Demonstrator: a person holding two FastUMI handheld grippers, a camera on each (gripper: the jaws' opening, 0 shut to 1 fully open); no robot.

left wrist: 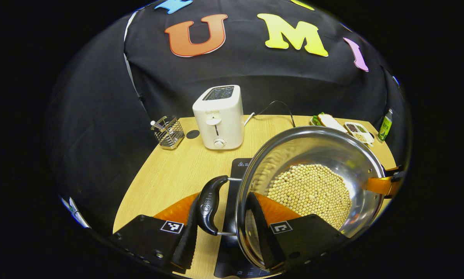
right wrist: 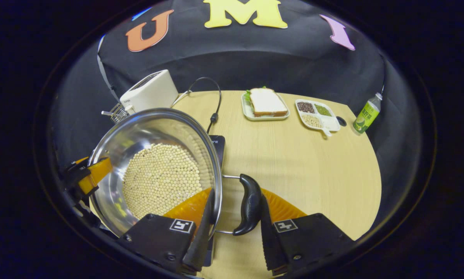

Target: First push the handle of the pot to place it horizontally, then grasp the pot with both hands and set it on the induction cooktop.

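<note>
We have the pot (left wrist: 313, 182), full of beans (left wrist: 309, 193), held above the cooktop (left wrist: 232, 186); left tool (left wrist: 224, 228) and right tool (right wrist: 235, 228) each straddle a side handle, unclear whether clamped. Risk: uneven lowering tips it, handles slip, beans spill over the counter (right wrist: 294, 162)

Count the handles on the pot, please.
2: one black handle sits between the left claw fingers; the other black handle sits between the right claw fingers, on opposite sides of the pot.
</note>
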